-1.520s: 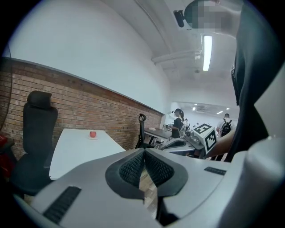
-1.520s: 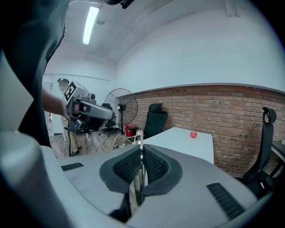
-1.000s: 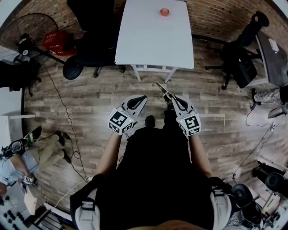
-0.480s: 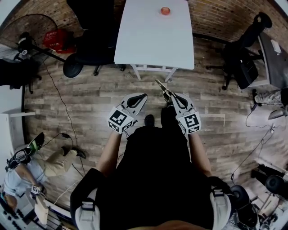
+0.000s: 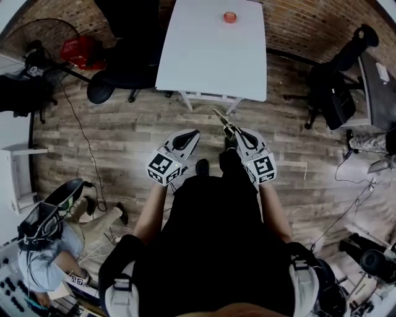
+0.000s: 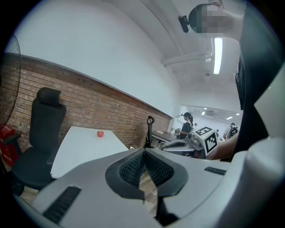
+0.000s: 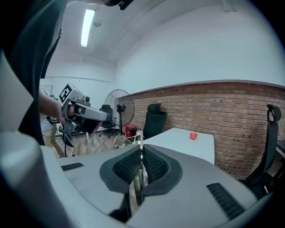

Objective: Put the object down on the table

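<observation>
In the head view my right gripper is shut on a thin metal utensil that sticks out past its tips toward the white table. In the right gripper view the utensil stands edge-on between the pads. My left gripper hangs beside it at the same height, shut with nothing in it; its pads meet at the tips. Both grippers are over the wooden floor, short of the table's near edge. A small red round object lies on a saucer at the table's far end.
A black office chair stands at the table's left side. A floor fan and a red bag are further left. Another black chair stands at the right. A person crouches at lower left among cables.
Both grippers have edged a little toward the table, the utensil still gripped. The person at lower left has shifted further into view.
</observation>
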`<state>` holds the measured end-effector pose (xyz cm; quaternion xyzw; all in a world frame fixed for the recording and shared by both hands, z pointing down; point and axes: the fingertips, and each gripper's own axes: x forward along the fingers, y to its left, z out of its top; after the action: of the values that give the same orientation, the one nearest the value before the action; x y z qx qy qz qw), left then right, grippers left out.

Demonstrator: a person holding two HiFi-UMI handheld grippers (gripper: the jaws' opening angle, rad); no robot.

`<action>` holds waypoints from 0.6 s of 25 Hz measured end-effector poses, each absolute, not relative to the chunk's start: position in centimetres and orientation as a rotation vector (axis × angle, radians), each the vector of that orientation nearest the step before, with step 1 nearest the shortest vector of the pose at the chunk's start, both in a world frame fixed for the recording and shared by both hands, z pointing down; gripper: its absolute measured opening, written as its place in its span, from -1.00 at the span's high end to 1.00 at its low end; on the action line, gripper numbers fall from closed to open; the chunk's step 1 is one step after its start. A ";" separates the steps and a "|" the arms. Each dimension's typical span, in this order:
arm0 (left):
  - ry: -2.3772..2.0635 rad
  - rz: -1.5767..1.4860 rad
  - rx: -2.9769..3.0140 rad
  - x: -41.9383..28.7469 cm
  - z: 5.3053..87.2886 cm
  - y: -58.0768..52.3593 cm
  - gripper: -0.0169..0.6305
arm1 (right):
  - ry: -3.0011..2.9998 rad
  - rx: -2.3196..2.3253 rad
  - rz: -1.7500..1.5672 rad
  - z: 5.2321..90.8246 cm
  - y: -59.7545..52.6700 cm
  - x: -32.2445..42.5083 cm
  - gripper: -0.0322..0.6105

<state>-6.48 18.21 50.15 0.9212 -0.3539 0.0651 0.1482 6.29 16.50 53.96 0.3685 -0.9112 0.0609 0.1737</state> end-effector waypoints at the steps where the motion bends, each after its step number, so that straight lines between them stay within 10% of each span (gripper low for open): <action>1: -1.029 0.195 2.647 -6.3 50.3 17.9 0.88 | -2.585 1.040 0.174 54.1 16.1 6.5 0.89; 15: -1.131 0.245 2.594 -3.5 50.2 10.5 0.88 | -2.643 0.944 0.180 53.8 6.7 8.9 0.89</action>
<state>-3.45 10.46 50.15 0.9029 -0.3936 0.0854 0.1502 8.92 6.73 53.83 0.3312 -0.9270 0.0631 0.1641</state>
